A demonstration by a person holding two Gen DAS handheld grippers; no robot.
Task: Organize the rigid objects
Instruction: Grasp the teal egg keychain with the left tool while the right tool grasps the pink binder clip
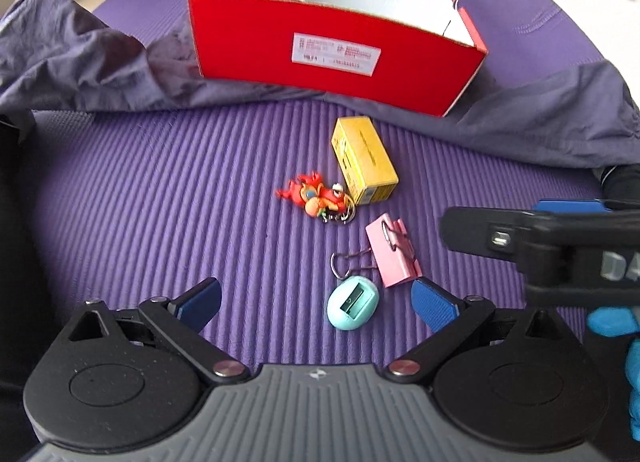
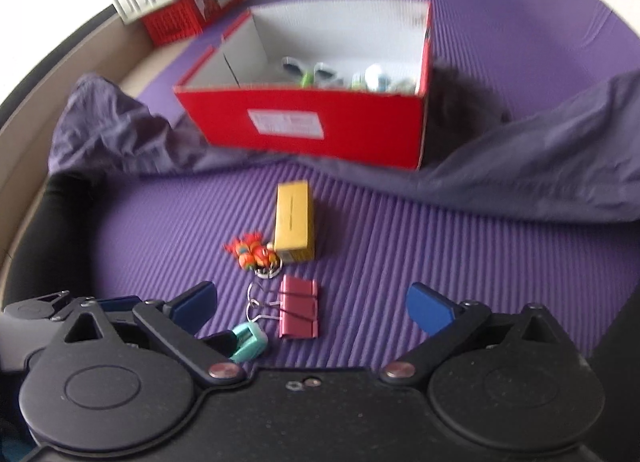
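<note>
Over the purple mat (image 1: 160,190), from the left wrist view: left gripper (image 1: 316,302) gaping wide with nothing gripped, teal sharpener (image 1: 353,307) between its fingers, pink binder clip (image 1: 394,256), red keychain (image 1: 316,198) and yellow box (image 1: 364,162) mid-mat, none put away. Red shoebox (image 1: 336,58) sits toward the far edge, contents hidden.

Right wrist view: right gripper (image 2: 312,308) also wide open and empty. Shoebox already holds a few bits, too blurry to name, so I'd say roughly halfway.
</note>
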